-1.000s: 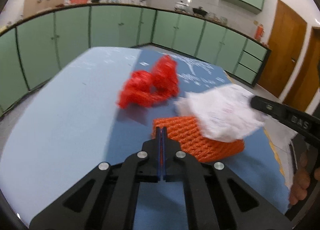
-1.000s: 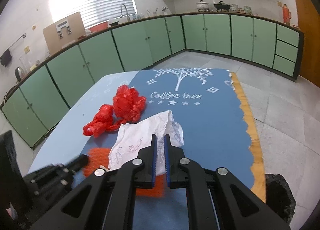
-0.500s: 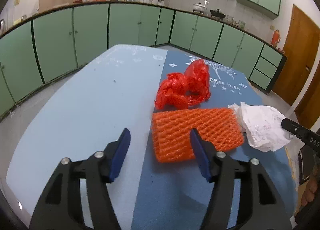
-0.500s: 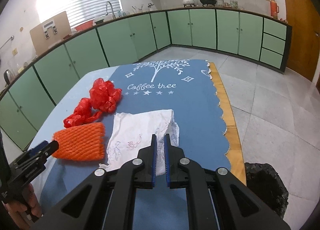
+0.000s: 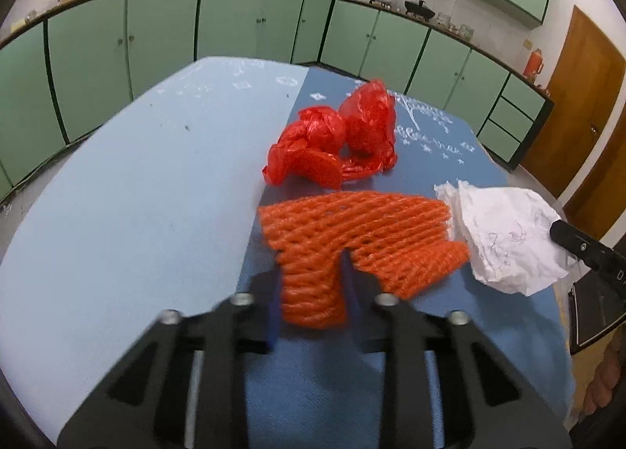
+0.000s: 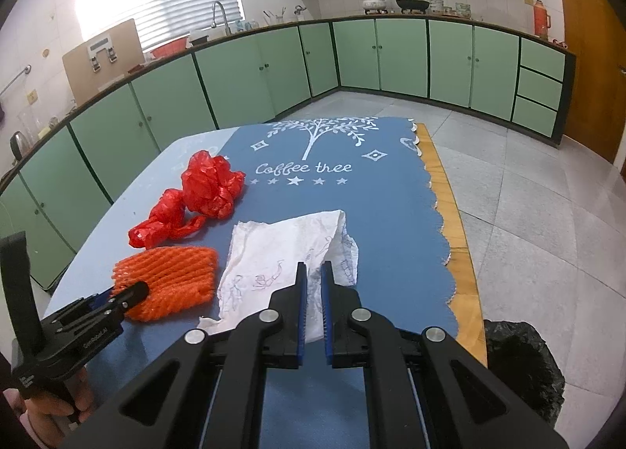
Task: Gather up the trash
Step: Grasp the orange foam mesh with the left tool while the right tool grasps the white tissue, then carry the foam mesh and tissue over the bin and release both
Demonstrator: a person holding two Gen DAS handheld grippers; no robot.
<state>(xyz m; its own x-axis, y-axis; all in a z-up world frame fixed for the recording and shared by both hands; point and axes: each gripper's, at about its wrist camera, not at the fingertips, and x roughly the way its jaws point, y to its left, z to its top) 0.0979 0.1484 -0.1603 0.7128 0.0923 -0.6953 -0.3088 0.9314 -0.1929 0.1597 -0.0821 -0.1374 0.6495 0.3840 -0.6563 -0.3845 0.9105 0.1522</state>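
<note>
An orange foam net lies on the blue tablecloth; its near corner sits between the fingers of my left gripper, which are closed on it. The net also shows in the right wrist view, with the left gripper at its near edge. My right gripper is shut on a crumpled white paper, also visible in the left wrist view. A crumpled red plastic bag lies behind the net, also seen from the right wrist.
A black trash bag stands on the floor beyond the table's right edge. The tablecloth with a wooden strip covers the table. Green cabinets line the kitchen walls.
My left gripper opened, moved forward onto the orange net and closed on its near corner. The right gripper has kept hold of the white paper, pulling it off the net to the right.
</note>
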